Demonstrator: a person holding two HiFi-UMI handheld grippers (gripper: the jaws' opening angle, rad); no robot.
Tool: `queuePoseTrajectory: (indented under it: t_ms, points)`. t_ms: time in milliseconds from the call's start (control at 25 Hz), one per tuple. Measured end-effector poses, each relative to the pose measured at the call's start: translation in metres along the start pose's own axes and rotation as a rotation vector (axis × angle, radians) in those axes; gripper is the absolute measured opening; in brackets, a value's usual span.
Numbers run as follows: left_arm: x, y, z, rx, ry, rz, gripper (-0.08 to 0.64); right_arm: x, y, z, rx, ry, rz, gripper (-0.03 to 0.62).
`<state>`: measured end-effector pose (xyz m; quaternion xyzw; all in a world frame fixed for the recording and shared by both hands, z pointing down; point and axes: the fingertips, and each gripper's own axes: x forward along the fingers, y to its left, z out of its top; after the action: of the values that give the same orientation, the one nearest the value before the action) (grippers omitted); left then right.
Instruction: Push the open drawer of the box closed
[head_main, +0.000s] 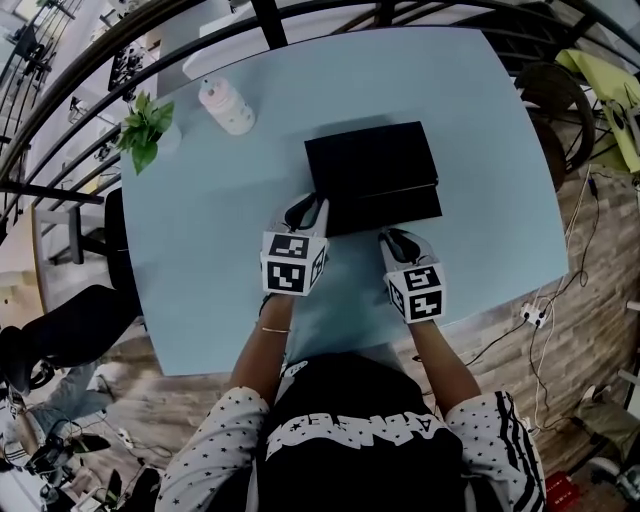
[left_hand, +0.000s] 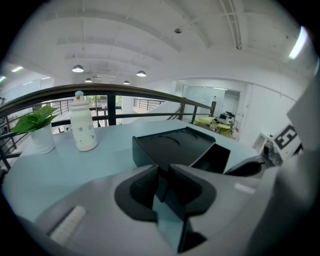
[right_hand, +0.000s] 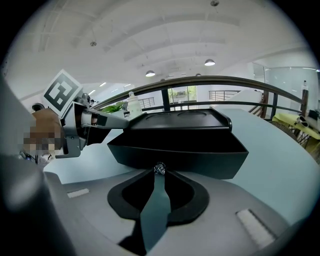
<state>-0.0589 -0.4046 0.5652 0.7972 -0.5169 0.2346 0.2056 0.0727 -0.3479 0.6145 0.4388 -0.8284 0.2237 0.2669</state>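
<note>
Drawer (head_main: 385, 210) not yet closed. It juts out of the black box (head_main: 370, 160) toward the person, with the tray open to view from above. No part of the push shows as done. By my reading, the whole travel back into the box is left.

Appearance: matte black like the box. Shallow tray with a straight front wall, sitting square rather than skewed. The interior is dark and nothing is seen in it. The box stands on the pale blue desk (head_main: 200, 260).

Far ahead of the left gripper and off to its left are a potted plant (left_hand: 37, 127) and a white bottle (left_hand: 83, 127), both well apart from the box.

Left gripper (left_hand: 164, 172): jaws a little apart. The box's near left corner is directly ahead and shows in the gap. Contact with the pads is uncertain. Probably there to steady the box.

Right gripper (right_hand: 159, 172): tips drawn together on a small shiny knob (right_hand: 159, 168) on the drawer's front wall. The drawer lies straight ahead, right at the tips, so it is placed to push straight in.
</note>
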Motion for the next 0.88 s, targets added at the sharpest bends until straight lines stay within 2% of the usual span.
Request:
queuePoseTrajectory:
  t_ms: [880]
  points:
    - [0.0,0.003,-0.001,0.003,0.002,0.015,0.0,0.022,-0.007,0.019,-0.012,-0.001,0.022,0.072]
